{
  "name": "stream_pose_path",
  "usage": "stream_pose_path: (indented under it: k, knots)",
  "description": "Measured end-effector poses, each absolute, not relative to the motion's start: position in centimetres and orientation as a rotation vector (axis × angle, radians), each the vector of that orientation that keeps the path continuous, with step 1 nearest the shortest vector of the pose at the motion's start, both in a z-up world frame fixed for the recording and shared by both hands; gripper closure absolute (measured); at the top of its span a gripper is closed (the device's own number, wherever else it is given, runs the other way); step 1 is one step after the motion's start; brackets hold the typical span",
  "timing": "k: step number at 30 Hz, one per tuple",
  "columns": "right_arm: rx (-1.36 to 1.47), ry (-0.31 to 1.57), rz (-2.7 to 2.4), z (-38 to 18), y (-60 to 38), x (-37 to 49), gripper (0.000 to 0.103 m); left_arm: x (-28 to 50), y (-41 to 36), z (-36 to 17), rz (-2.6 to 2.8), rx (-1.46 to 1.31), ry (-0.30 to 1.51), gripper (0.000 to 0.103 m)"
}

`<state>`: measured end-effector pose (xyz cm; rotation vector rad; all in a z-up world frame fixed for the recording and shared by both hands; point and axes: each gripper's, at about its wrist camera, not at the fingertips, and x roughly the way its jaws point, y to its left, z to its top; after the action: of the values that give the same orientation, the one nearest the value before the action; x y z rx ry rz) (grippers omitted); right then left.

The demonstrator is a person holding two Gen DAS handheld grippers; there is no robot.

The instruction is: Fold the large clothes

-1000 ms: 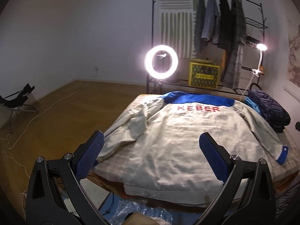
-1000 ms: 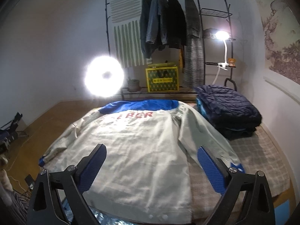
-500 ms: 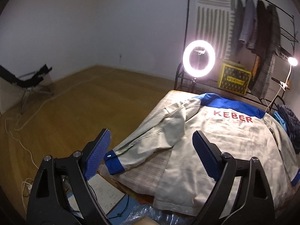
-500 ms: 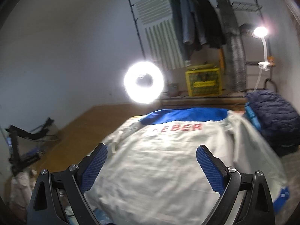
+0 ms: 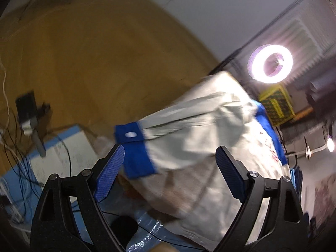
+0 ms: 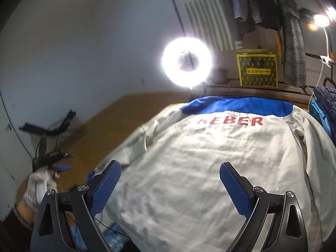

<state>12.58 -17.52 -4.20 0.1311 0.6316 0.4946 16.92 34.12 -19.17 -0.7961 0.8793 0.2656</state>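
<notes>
A pale grey jacket (image 6: 210, 168) with a blue yoke and red letters lies back-up across the bed. Its left sleeve (image 5: 195, 121) runs toward the bed's near left corner and ends in a blue cuff (image 5: 134, 147) with a white snap. My left gripper (image 5: 170, 163) hangs open just above that cuff, which sits by its left pad; the pads do not press on it. My right gripper (image 6: 170, 187) is open over the jacket's lower back, with nothing between its fingers. A gloved hand (image 6: 40, 187) shows at the right view's lower left.
A ring light (image 6: 187, 62) glows beyond the bed's head, beside a yellow box (image 6: 257, 69) on a low rack. Clothes hang above. A dark quilted pile (image 6: 326, 100) lies at the bed's far right. Cables and a blue-and-white box (image 5: 63, 153) crowd the floor at left.
My left gripper swung left and down, rolling, until the blue cuff came close under it, and its jaws narrowed slightly. My right gripper turned left, over the jacket's lower back.
</notes>
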Motion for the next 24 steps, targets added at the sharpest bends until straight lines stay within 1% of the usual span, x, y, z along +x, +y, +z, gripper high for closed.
stream_pose_path:
  k: [4,8,9,10,12,14,16,17,19,22,24]
  knots:
    - [0.036,0.639,0.481,-5.4,-17.1,12.9,0.007,17.8,37.0,-24.0,0.289,-0.927,0.933,0.012]
    - [-0.011,0.665,0.484,-6.5,-16.9,13.4,0.007,18.8,38.1,-27.0,0.309,-0.984,0.957,0.012]
    - [-0.017,0.673,0.484,-6.7,-16.8,13.6,0.007,19.0,38.2,-27.6,0.299,-1.01,0.959,0.015]
    - [-0.02,0.678,0.484,-6.9,-16.8,13.8,0.007,19.1,38.5,-28.2,0.285,-1.032,0.96,0.022]
    - [-0.026,0.685,0.485,-7.1,-16.7,14.0,0.007,19.6,38.5,-28.8,0.266,-1.054,0.968,0.028]
    - [-0.037,0.689,0.484,-7.3,-16.7,14.1,0.007,20.1,38.3,-29.1,0.262,-1.048,0.972,0.032]
    - [-0.04,0.692,0.481,-7.4,-16.7,14.3,0.007,20.4,38.4,-29.3,0.256,-1.052,0.972,0.052]
    - [-0.041,0.694,0.479,-7.5,-16.8,14.3,0.007,20.4,38.5,-29.3,0.267,-1.052,0.968,0.056]
    - [-0.04,0.699,0.476,-7.6,-16.9,14.4,0.007,20.5,38.7,-29.1,0.285,-1.047,0.95,0.082]
    - [-0.037,0.706,0.474,-7.7,-17.0,14.6,0.007,20.2,38.9,-28.0,0.297,-1.022,0.915,0.085]
    - [-0.039,0.711,0.475,-7.7,-16.9,14.6,0.008,20.2,38.5,-26.4,0.301,-0.939,0.903,0.087]
